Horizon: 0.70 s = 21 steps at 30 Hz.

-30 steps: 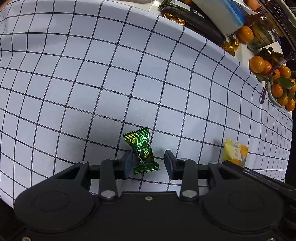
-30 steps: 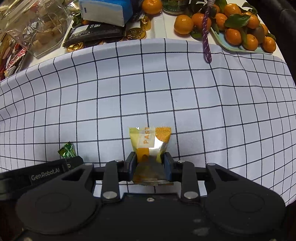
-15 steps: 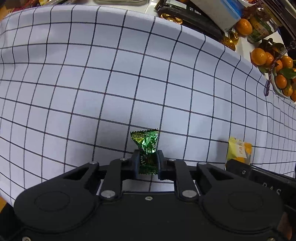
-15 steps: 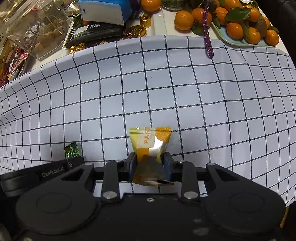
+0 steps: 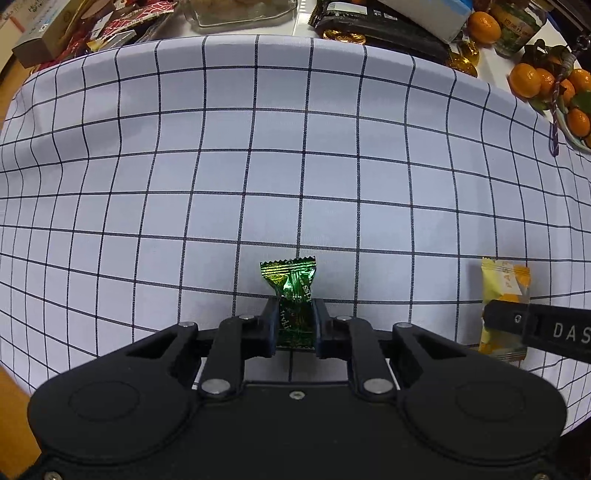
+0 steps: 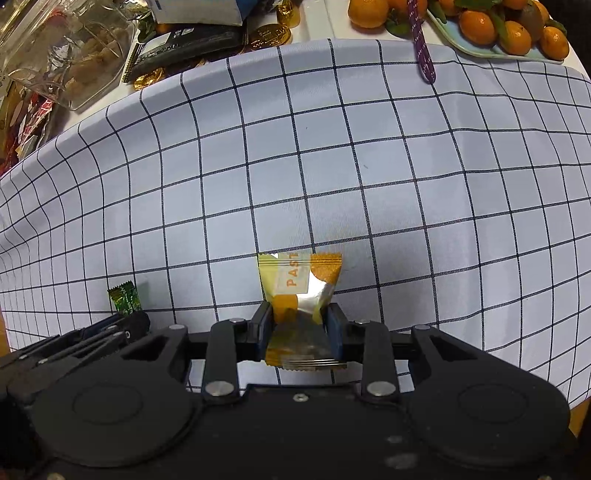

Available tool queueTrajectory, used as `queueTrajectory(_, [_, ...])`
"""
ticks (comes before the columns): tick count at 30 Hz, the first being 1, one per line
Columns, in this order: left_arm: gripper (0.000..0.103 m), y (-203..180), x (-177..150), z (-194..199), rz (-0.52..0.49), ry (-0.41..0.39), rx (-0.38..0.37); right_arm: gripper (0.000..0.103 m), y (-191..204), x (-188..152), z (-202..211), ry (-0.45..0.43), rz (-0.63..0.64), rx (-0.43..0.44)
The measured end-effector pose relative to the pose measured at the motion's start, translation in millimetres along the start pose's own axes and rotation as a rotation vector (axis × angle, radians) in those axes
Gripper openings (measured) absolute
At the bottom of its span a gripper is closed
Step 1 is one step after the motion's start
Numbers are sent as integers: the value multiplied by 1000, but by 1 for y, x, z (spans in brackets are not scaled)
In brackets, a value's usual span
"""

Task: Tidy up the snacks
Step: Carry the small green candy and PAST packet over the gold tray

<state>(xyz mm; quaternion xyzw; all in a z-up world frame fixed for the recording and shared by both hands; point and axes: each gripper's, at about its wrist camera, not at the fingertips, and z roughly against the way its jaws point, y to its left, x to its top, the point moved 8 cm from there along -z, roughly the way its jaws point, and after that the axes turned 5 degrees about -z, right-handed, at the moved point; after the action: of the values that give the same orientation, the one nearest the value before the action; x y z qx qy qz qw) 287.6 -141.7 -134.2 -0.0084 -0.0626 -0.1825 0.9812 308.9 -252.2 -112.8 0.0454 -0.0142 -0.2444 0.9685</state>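
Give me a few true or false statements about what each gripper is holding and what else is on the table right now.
1. The left gripper is shut on the green candy. True.
2. The right gripper is open over bare cloth. False: it is shut on the yellow packet.
3. Both snacks are seen against the checked cloth. True.
4. The tangerines lie in the middle of the cloth. False: they sit on a plate beyond its far edge.
5. The glass jar is between the grippers. False: it stands past the cloth's far left corner.
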Motion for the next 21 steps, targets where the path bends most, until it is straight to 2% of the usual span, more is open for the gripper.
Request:
queueTrajectory(14, [23, 21, -28, 3, -36, -2, 23, 32, 7, 1, -9, 5, 31, -28])
queueTrajectory(21, [24, 59, -37, 6, -28, -15, 38, 32, 9, -4, -17, 1, 48, -44])
